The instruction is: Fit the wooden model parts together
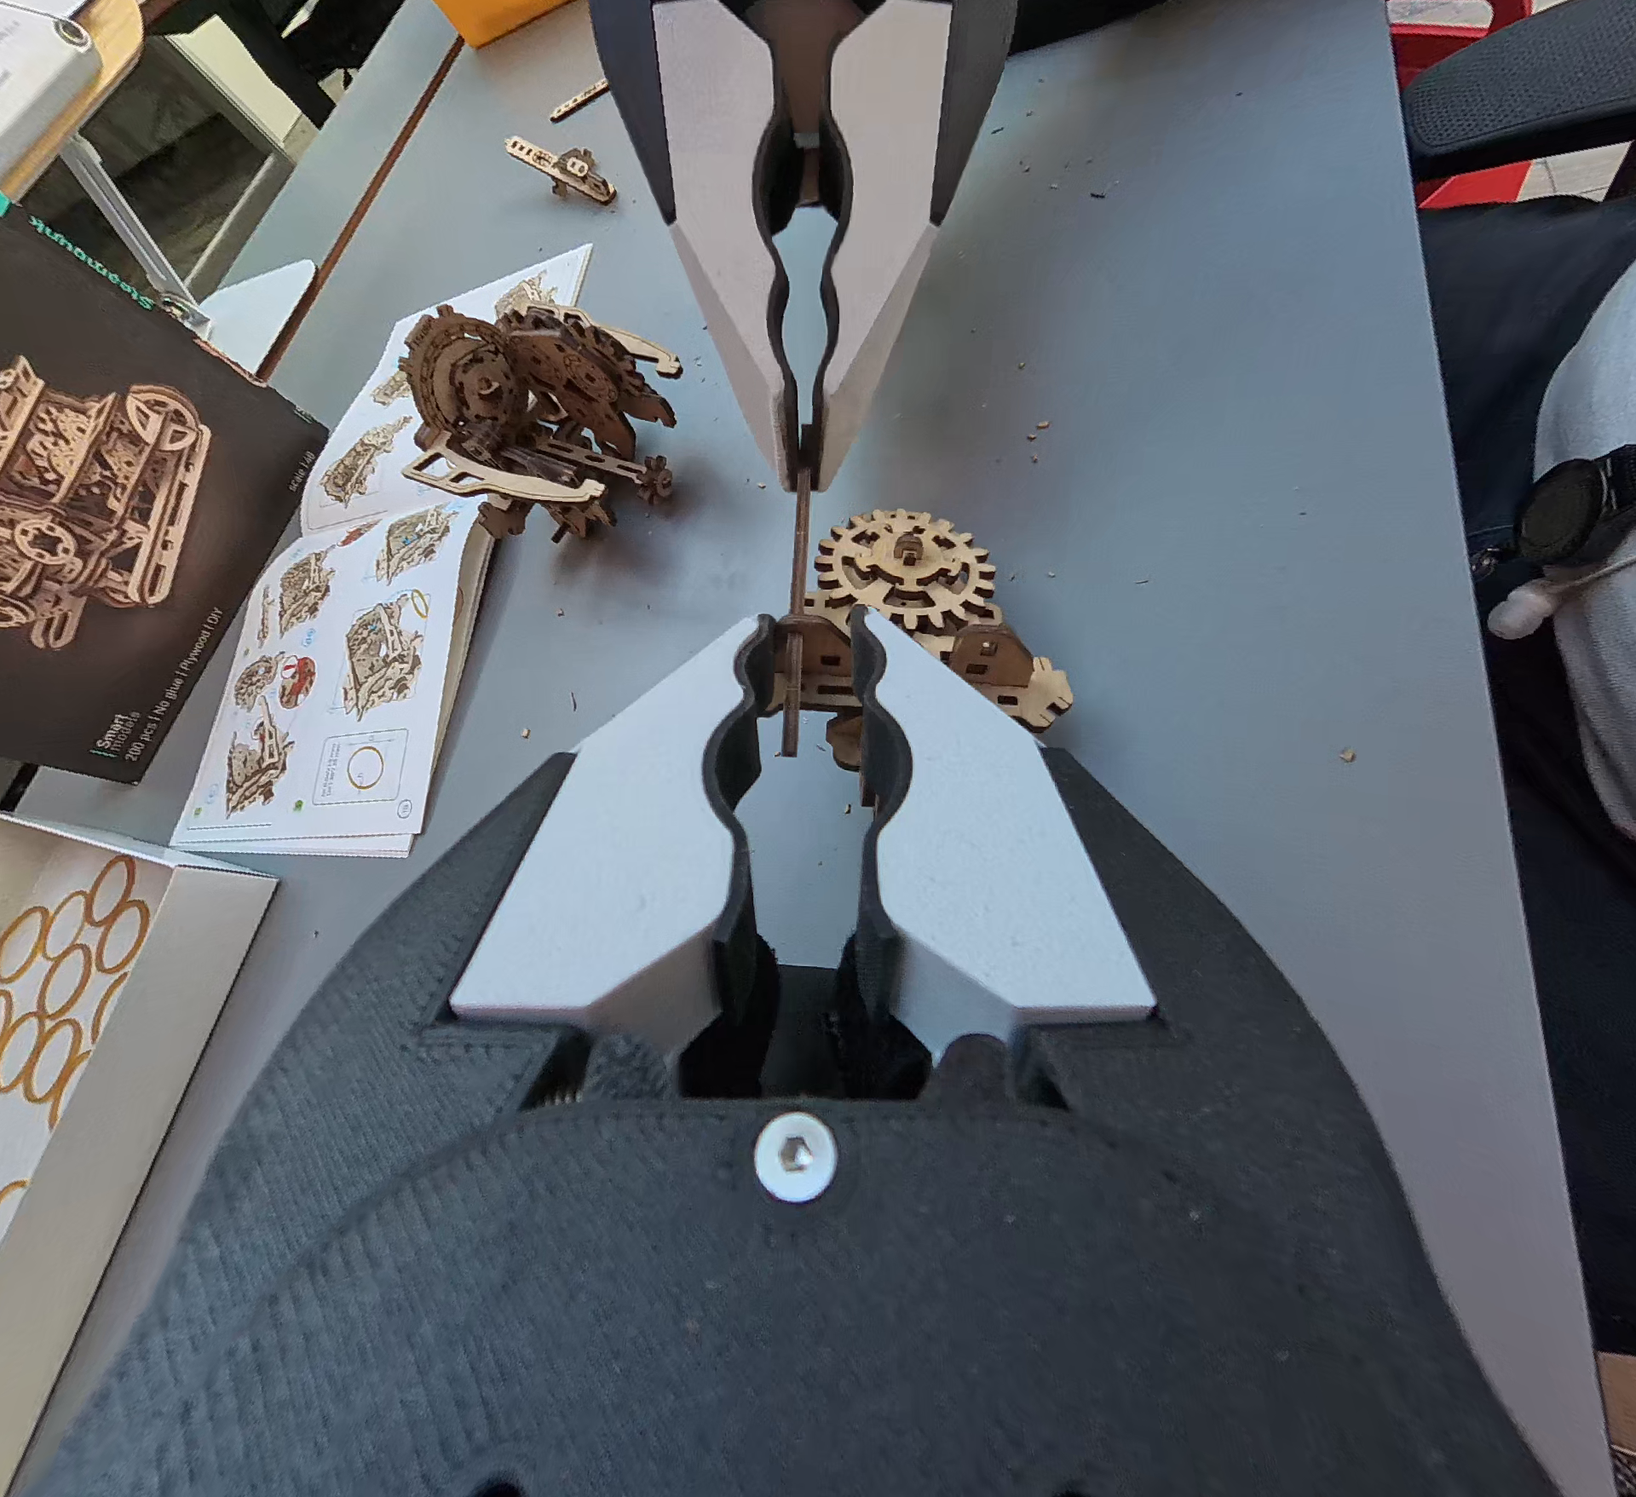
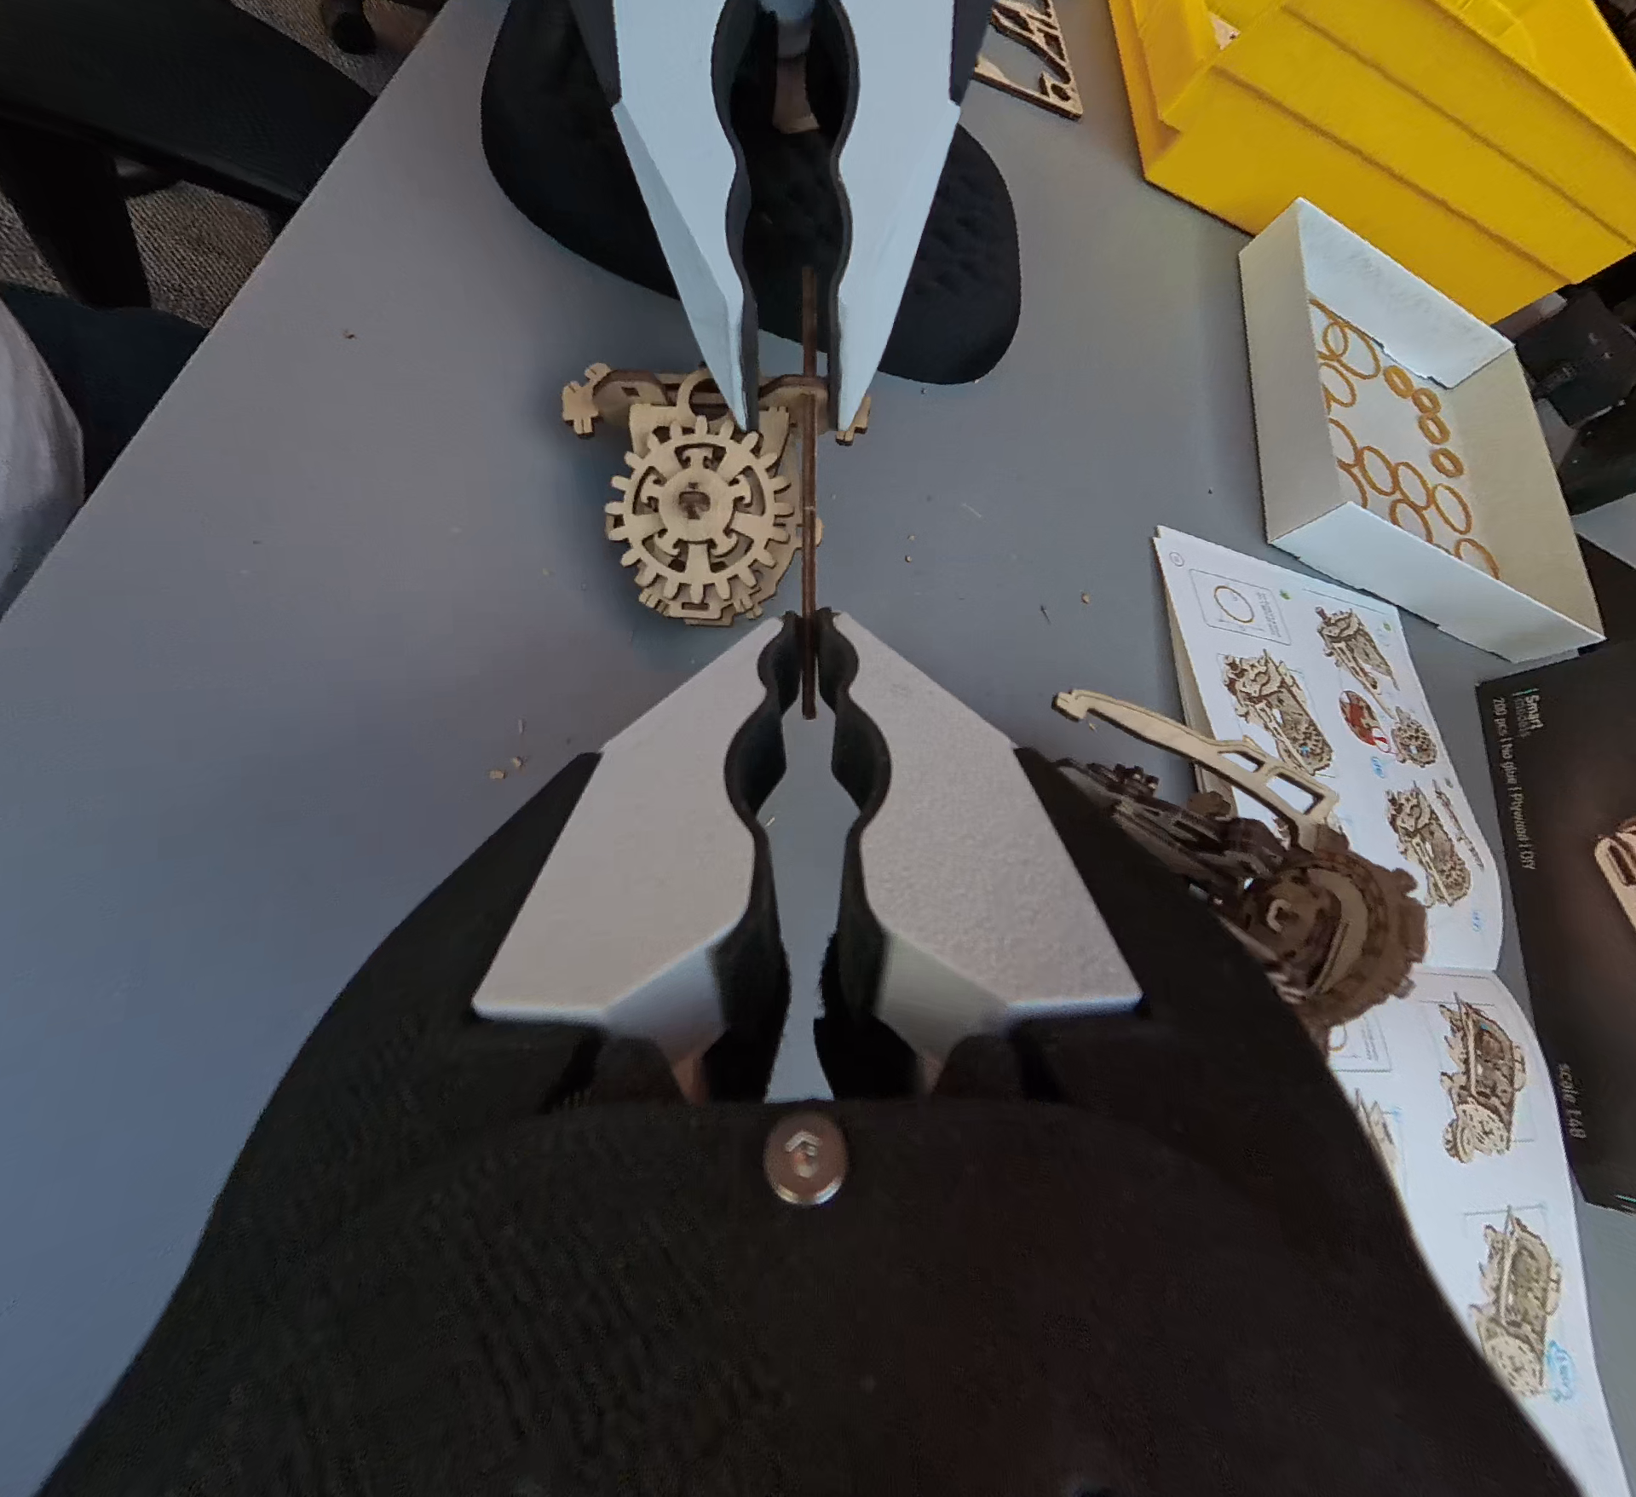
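The right tongs [image 2: 804, 629] were closed tight on one end of a thin dark wooden strip [image 2: 807, 498], seen edge-on. The strip ran forward to the left tongs [image 1: 806, 640], which stood partly open around the strip's other end and a pale wooden gear assembly [image 1: 912, 613]; whether their fingers actually pressed on the assembly could not be told. The strip passed through a slot in a small cross-piece of that assembly, which sat on the grey bench [image 1: 1195, 481] with its big cogwheel facing up.

Beside it, a darker, part-built wooden model [image 1: 531, 401] lay on an open instruction booklet [image 1: 354, 658] printed with assembly diagrams. A black product box [image 1: 115, 481] carried a picture of the finished model and some lettering, and a white box [image 2: 1416, 445] held tan rubber rings. Yellow bins [image 2: 1381, 56] stood at the far edge. Wood crumbs dotted the bench, and two loose small wooden pieces [image 1: 562, 166] lay farther off.
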